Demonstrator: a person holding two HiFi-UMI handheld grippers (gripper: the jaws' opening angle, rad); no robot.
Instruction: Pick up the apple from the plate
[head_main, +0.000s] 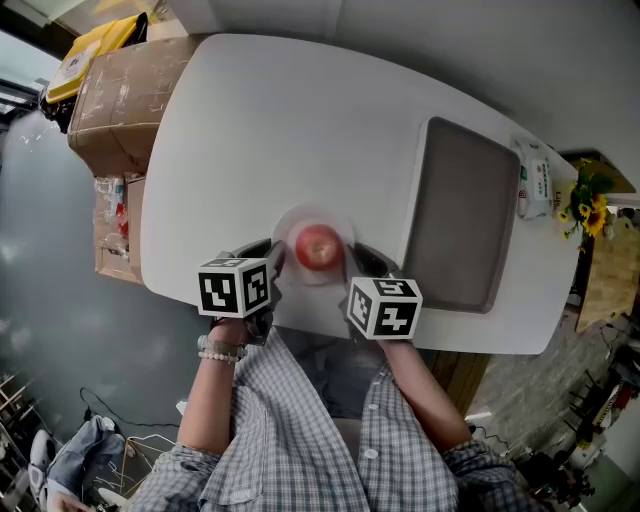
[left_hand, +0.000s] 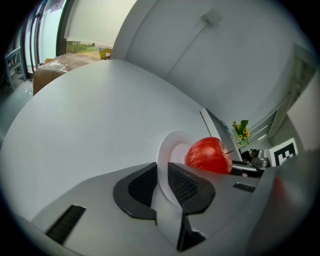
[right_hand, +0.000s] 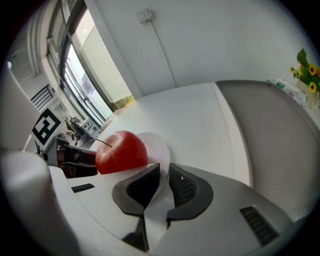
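A red apple (head_main: 318, 247) (left_hand: 209, 155) (right_hand: 121, 151) sits on a small white plate (head_main: 318, 214) (left_hand: 168, 150) (right_hand: 157, 144) near the front edge of the white table (head_main: 280, 120). My left gripper (head_main: 272, 258) (left_hand: 161, 182) is shut on the plate's left rim, which shows as a thin white edge between its dark pads. From the opposite side, my right gripper (head_main: 358, 258) (right_hand: 164, 182) is shut on the right rim in the same way. The apple lies between the two grippers and neither touches it. Whether the plate is off the table cannot be told.
A grey rectangular mat (head_main: 460, 215) (right_hand: 272, 130) lies on the table right of the plate. A white packet (head_main: 535, 180) and yellow flowers (head_main: 585, 210) are at the far right edge. Cardboard boxes (head_main: 120, 95) stand beyond the table's left end.
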